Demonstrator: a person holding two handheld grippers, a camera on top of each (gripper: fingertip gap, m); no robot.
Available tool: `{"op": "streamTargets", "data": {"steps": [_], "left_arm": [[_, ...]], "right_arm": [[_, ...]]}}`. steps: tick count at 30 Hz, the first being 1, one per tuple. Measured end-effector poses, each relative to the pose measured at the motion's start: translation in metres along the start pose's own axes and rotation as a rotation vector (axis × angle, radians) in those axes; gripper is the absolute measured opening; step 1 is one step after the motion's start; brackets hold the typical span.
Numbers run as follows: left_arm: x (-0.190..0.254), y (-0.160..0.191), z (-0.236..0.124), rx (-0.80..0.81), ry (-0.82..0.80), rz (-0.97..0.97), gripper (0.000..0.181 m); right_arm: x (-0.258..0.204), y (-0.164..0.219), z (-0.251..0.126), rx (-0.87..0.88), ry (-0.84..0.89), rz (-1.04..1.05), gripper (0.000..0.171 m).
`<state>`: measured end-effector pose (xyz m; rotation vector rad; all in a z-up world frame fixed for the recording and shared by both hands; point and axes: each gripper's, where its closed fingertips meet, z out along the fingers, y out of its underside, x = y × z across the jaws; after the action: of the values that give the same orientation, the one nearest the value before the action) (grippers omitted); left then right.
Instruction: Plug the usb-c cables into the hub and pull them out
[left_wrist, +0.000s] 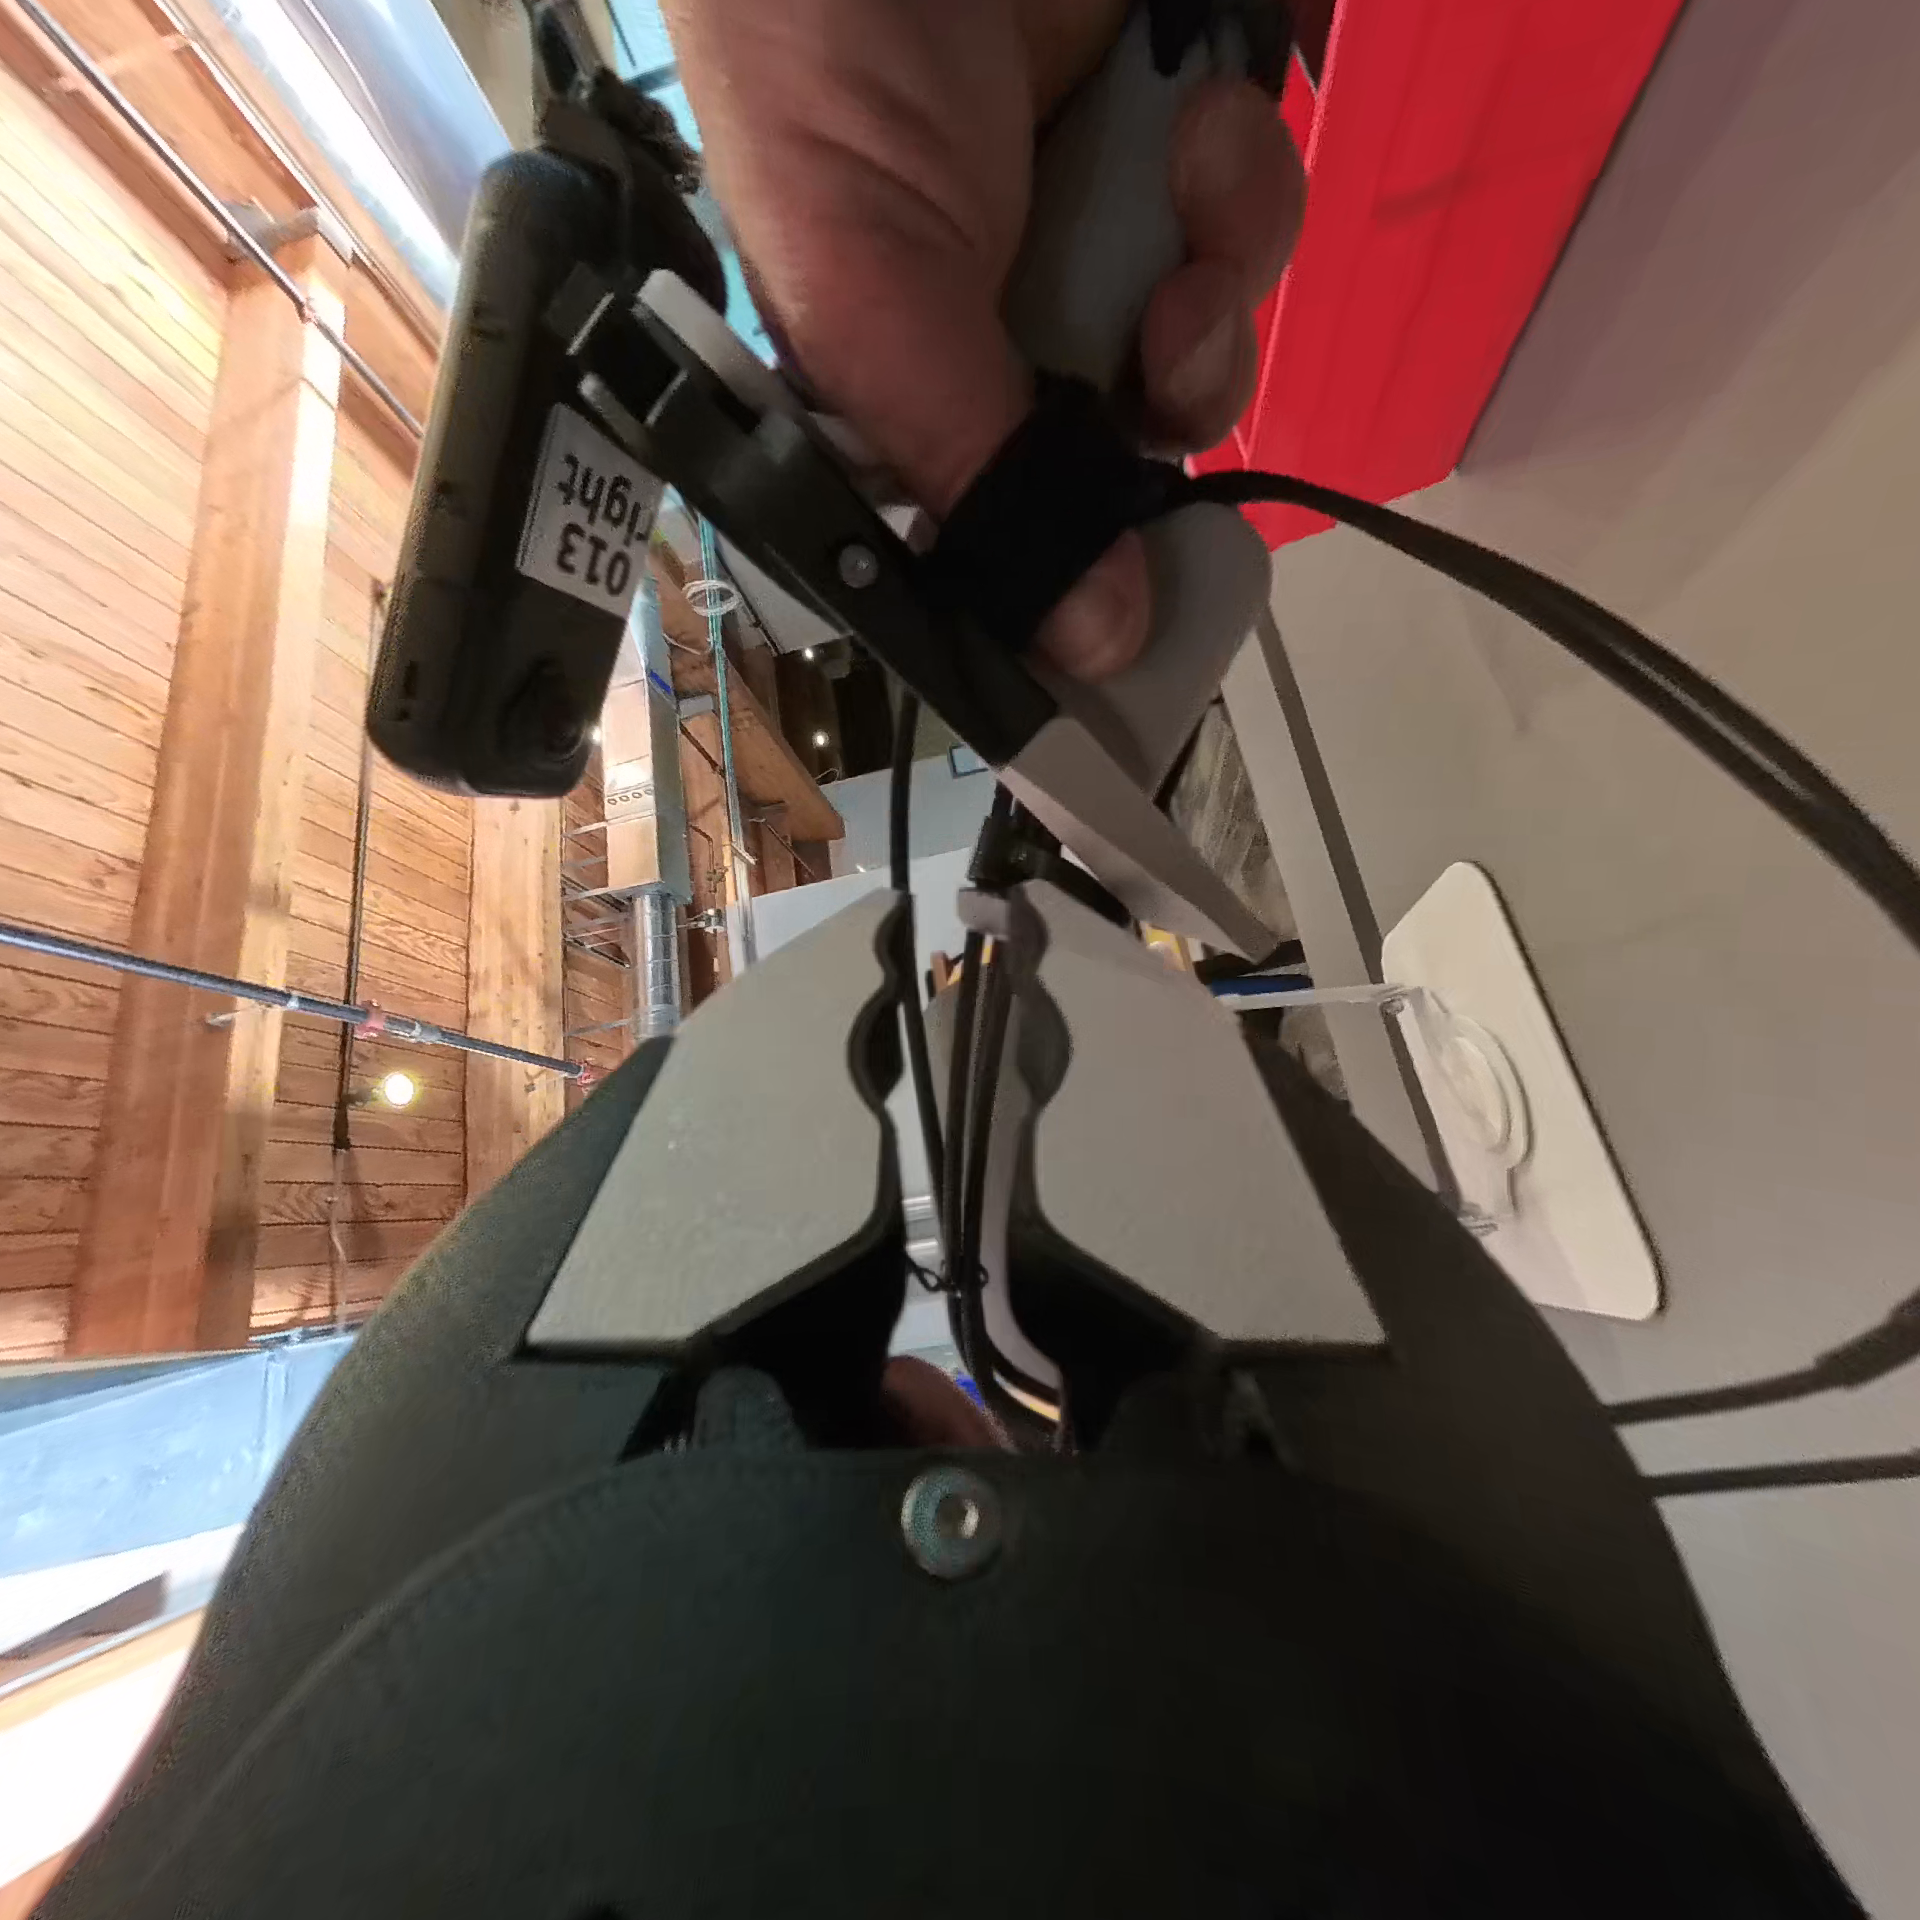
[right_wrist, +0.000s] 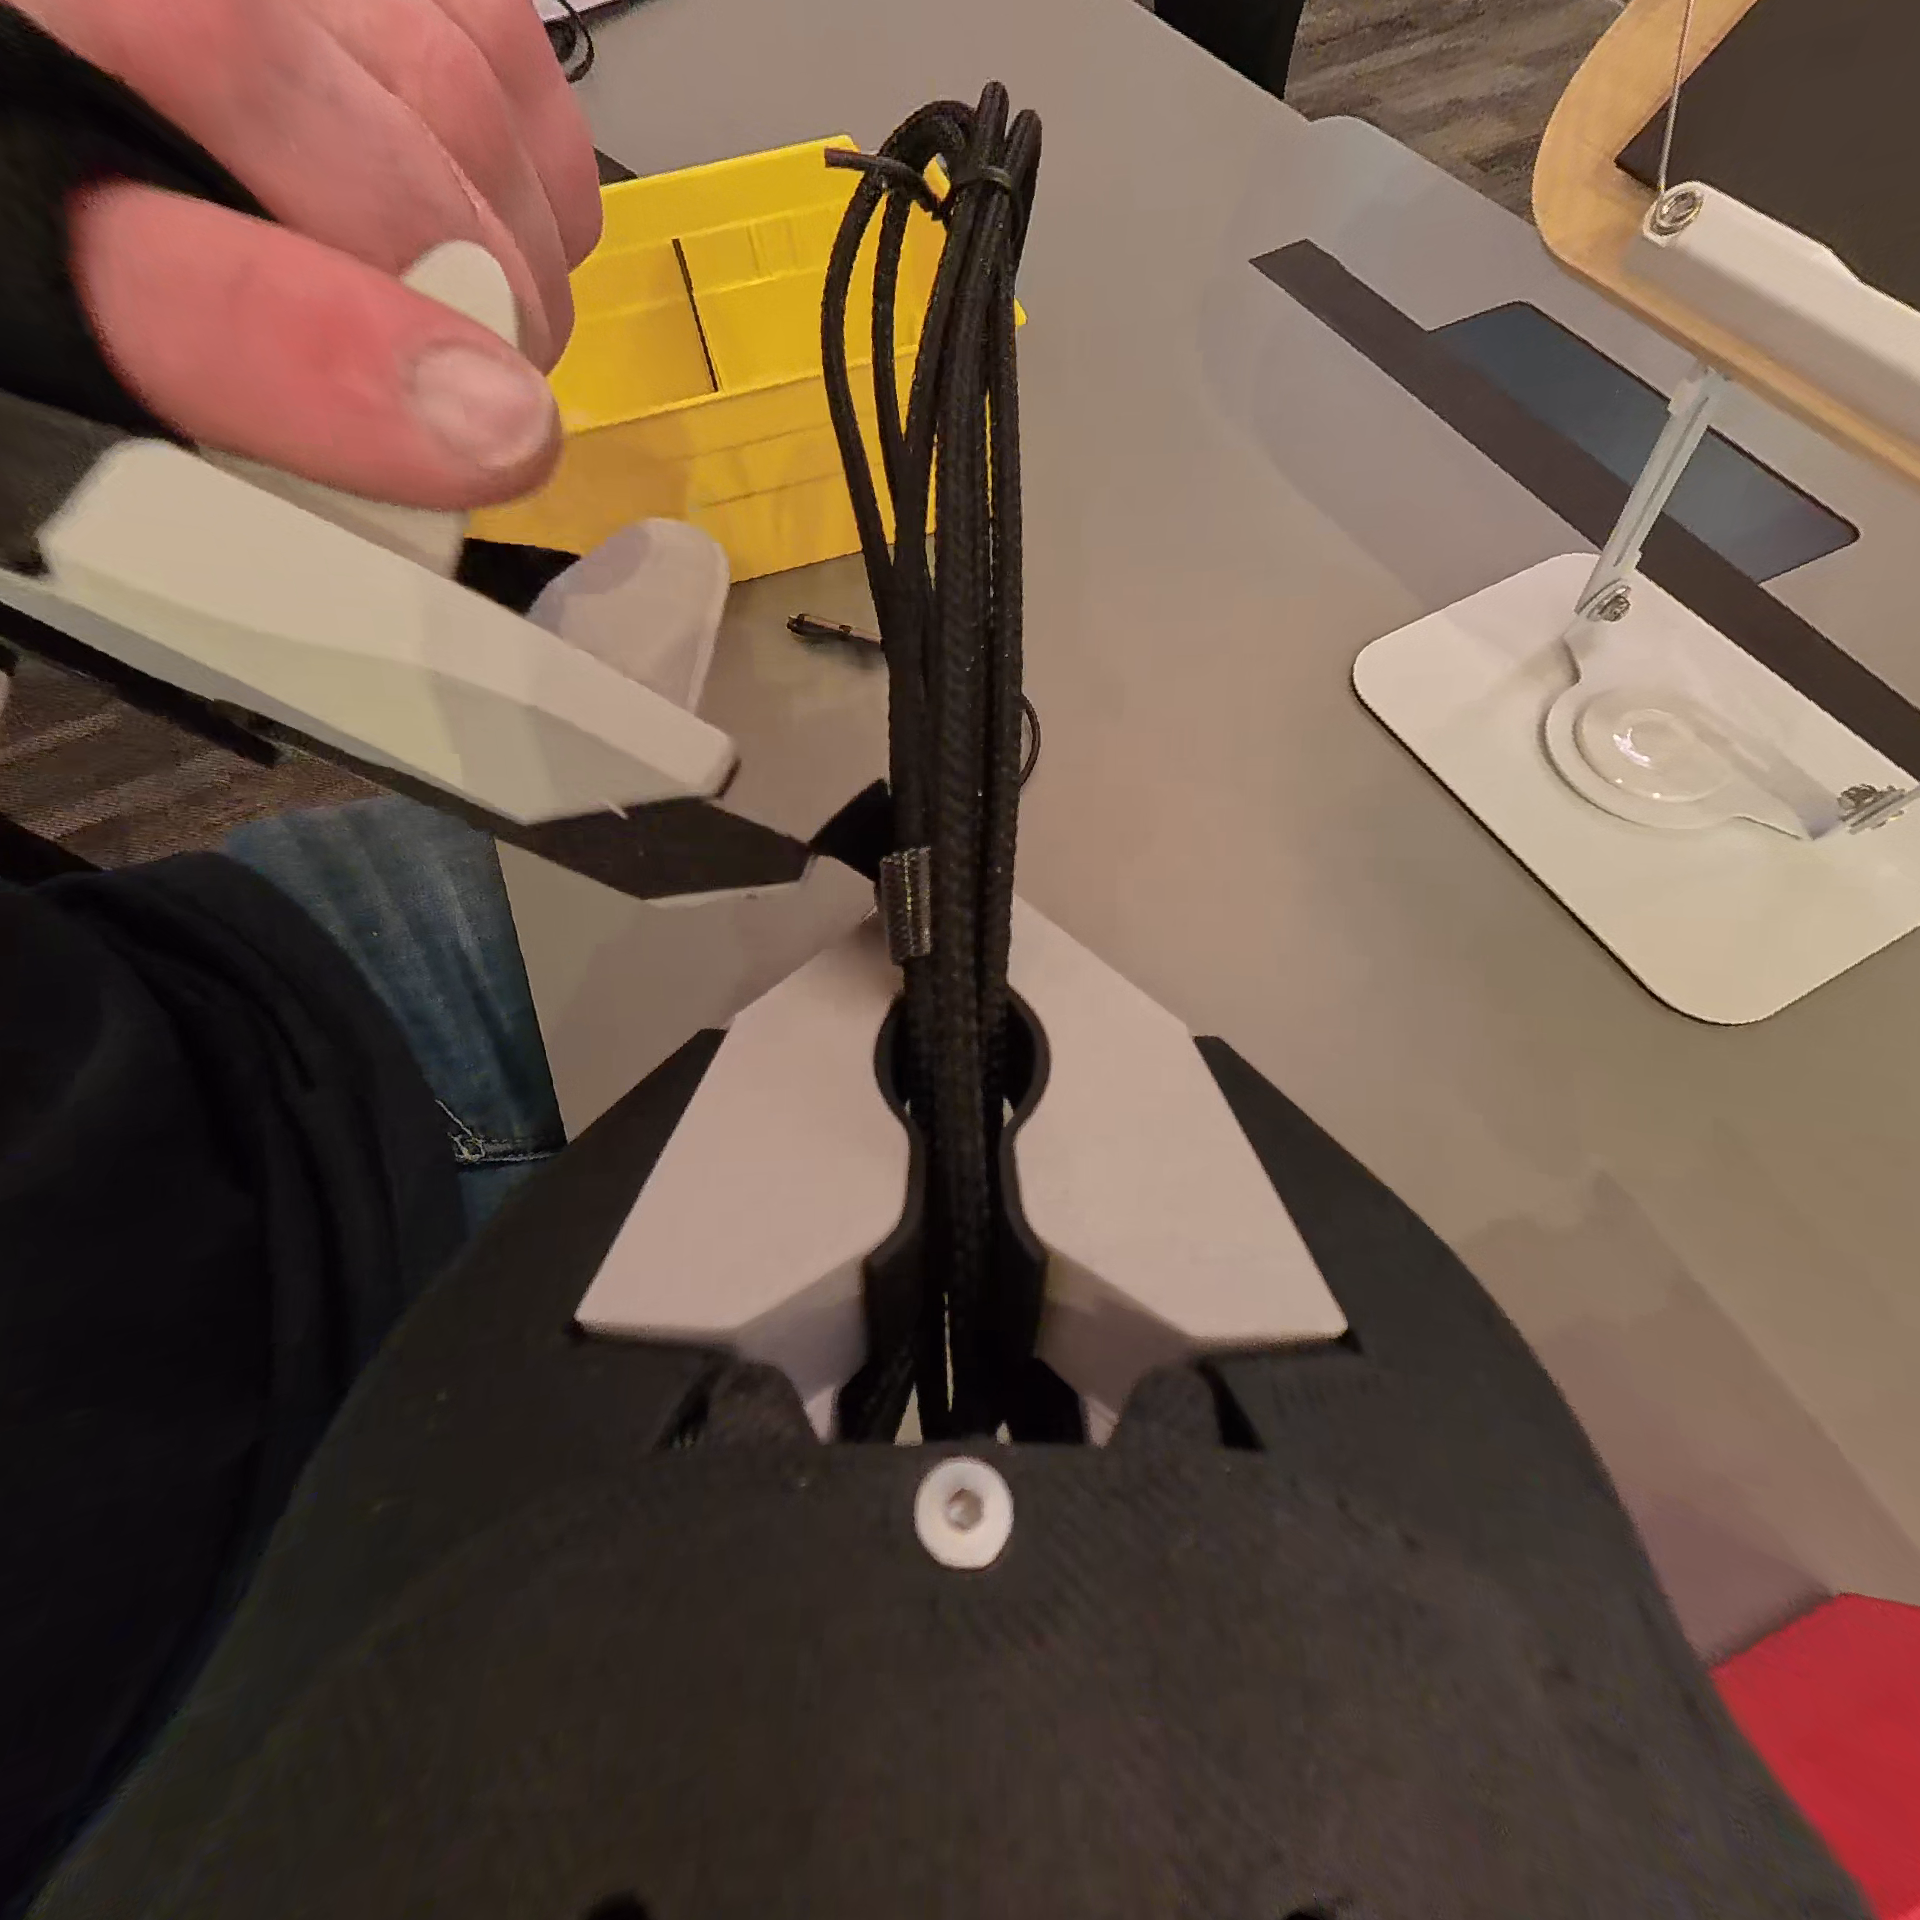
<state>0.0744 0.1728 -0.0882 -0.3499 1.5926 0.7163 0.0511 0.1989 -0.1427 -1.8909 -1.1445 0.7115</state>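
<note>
Our right gripper's fingers (right_wrist: 727, 1164) clamp the bundled black cables (right_wrist: 956, 520); the left gripper (left_wrist: 961, 935) pinches cables too (tip hidden). Yellow bin (right_wrist: 727, 343): contents unseen. Grey table (right_wrist: 1195, 727) has room.

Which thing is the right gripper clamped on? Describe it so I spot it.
Start at the grey table, in front of the yellow bin. The right gripper pinches a bundle of black braided cables, standing upright and tied near its top.

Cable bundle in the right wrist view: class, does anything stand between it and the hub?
Cannot say: no hub shows in either view. The cable bundle is clamped in the right gripper, with the left gripper touching it.
</note>
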Motion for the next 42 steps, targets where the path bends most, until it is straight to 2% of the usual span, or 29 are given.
{"op": "streamTargets", "data": {"steps": [3, 7, 12, 26, 29, 32, 38, 42], "left_arm": [[0.003, 0.0, 0.001, -0.01, 0.049, -0.062, 0.031], [0.008, 0.002, 0.003, -0.011, 0.109, 0.014, 0.04], [0.019, 0.004, 0.001, 0.016, 0.196, 0.085, 0.0], [0.016, 0.018, -0.001, -0.068, 0.136, 0.039, 0.0], [0.016, 0.022, -0.002, -0.084, 0.127, 0.079, 0.0], [0.02, 0.022, -0.001, -0.075, 0.147, 0.088, 0.021], [0.026, 0.009, -0.004, -0.026, 0.215, 0.035, 0.026], [0.029, 0.01, -0.005, -0.051, 0.238, -0.006, 0.031]], "right_arm": [[0.0, 0.001, 0.001, -0.006, 0.01, -0.011, 0.0], [-0.003, 0.003, 0.004, -0.034, 0.026, -0.044, 0.0], [-0.003, -0.001, 0.002, -0.026, 0.031, -0.049, 0.0], [0.002, -0.002, -0.006, 0.011, 0.045, -0.017, 0.0], [0.0, -0.002, -0.005, 0.017, 0.033, -0.009, 0.0], [-0.001, -0.003, -0.004, 0.011, 0.033, -0.013, 0.0], [0.0, -0.004, -0.003, 0.014, 0.039, -0.005, 0.0], [0.0, -0.004, -0.003, 0.023, 0.04, 0.011, 0.0]]}}
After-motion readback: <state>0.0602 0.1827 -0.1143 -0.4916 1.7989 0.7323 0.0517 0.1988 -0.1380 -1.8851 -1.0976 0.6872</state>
